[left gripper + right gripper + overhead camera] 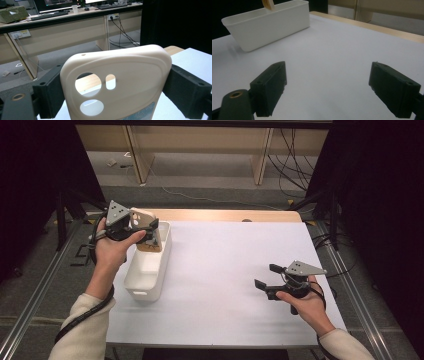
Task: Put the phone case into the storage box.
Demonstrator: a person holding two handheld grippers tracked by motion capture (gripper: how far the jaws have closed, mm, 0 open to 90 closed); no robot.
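A cream phone case (pixel 144 221) with round camera cut-outs is clamped by its side edges in my left gripper (pixel 148 231), over the far end of a white plastic bin (pixel 149 287). In the left gripper view the phone case (pixel 135 75) stands upright, and both black pads (pixel 51 92) of the left gripper (pixel 117 93) press on its sides. My right gripper (pixel 267 276) rests low over the table at the right, open with nothing between its jaws. In the right gripper view the right gripper (pixel 334 87) faces the bin (pixel 269 23), with the case's tan lower end (pixel 268 3) above it.
The white tabletop (pixel 225 265) has a wooden strip (pixel 225 215) along its far edge. Metal rails run down both sides of the table. Beyond it are desk legs and loose cables on the floor (pixel 295 165).
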